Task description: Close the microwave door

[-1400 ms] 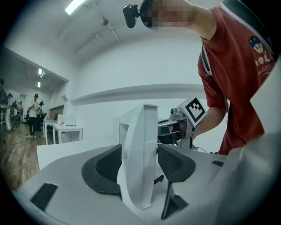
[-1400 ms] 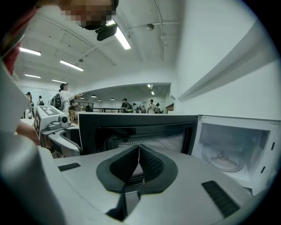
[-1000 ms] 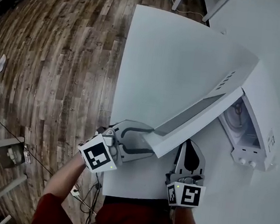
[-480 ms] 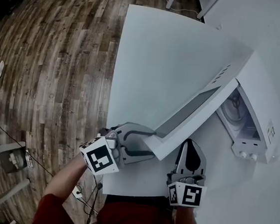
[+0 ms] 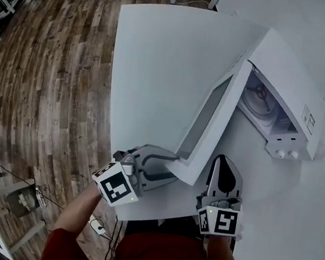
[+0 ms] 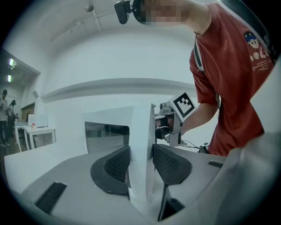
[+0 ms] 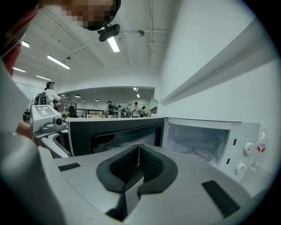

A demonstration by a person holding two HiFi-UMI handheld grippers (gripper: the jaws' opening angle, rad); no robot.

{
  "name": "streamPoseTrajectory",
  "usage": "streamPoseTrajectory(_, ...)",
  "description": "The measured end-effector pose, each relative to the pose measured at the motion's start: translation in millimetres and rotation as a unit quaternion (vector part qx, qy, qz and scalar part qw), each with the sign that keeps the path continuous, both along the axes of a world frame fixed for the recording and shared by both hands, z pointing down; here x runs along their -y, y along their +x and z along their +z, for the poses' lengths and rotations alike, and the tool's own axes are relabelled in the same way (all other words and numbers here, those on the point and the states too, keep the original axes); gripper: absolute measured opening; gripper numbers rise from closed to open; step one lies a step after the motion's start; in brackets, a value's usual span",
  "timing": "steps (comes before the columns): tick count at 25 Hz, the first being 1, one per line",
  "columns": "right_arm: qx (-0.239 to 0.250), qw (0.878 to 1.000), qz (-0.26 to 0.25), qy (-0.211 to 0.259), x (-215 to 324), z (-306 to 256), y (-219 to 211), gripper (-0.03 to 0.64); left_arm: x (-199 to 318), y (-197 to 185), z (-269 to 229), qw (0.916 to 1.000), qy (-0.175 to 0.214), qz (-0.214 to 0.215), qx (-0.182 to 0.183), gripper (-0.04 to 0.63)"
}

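door [image 5: 207,123] swung further shut, left tongs [image 5: 175,166] just closed onto it, right tongs [image 5: 222,160] together.

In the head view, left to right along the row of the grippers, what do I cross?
wooden floor, left gripper (jaws just closing on the door), microwave door at its near corner, right gripper, white table.

Left claw [image 6: 140,153], jaws just closed in, clamped across the white microwave door [image 6: 139,125] edge
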State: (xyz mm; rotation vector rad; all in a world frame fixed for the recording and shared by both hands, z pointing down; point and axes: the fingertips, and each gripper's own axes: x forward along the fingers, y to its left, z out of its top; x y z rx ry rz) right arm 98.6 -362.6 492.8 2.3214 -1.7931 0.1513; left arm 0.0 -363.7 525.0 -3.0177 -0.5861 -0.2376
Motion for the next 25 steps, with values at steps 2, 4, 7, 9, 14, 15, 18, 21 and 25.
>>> streamPoseTrajectory(2,0.000,1.000,0.012,0.001,-14,0,9,0.023,-11,8,0,1.0000,0.002,0.009,0.001,0.174)
streamPoseTrajectory(4,-0.001,1.000,0.020,0.002,-26,-1,16,0.023,-20,15,0,0.9999,0.001,0.014,0.002,0.167)
streamPoseTrajectory(7,0.000,0.999,0.032,0.006,-44,-2,30,0.023,-34,25,1,0.9999,-0.002,0.013,0.004,0.165)
streamPoseTrajectory(9,0.004,0.999,0.042,0.011,-57,-2,41,0.023,-42,33,0,0.9999,-0.001,0.011,0.003,0.164)
streamPoseTrajectory(14,0.013,0.998,0.052,0.021,-84,4,70,0.023,-66,59,1,0.9999,0.009,-0.002,0.013,0.164)
streamPoseTrajectory(15,0.014,0.998,0.053,0.022,-90,4,76,0.023,-72,66,1,0.9998,0.010,-0.007,0.015,0.163)
streamPoseTrajectory(18,0.015,0.998,0.056,0.027,-106,3,93,0.023,-88,86,1,0.9995,0.012,-0.025,0.014,0.158)
streamPoseTrajectory(21,0.014,0.998,0.061,0.032,-121,-1,112,0.023,-102,106,0,0.9990,0.021,-0.037,0.016,0.153)
streamPoseTrajectory(25,0.013,0.997,0.070,0.039,-138,-6,141,0.023,-116,134,1,0.9982,0.020,-0.055,0.013,0.150)
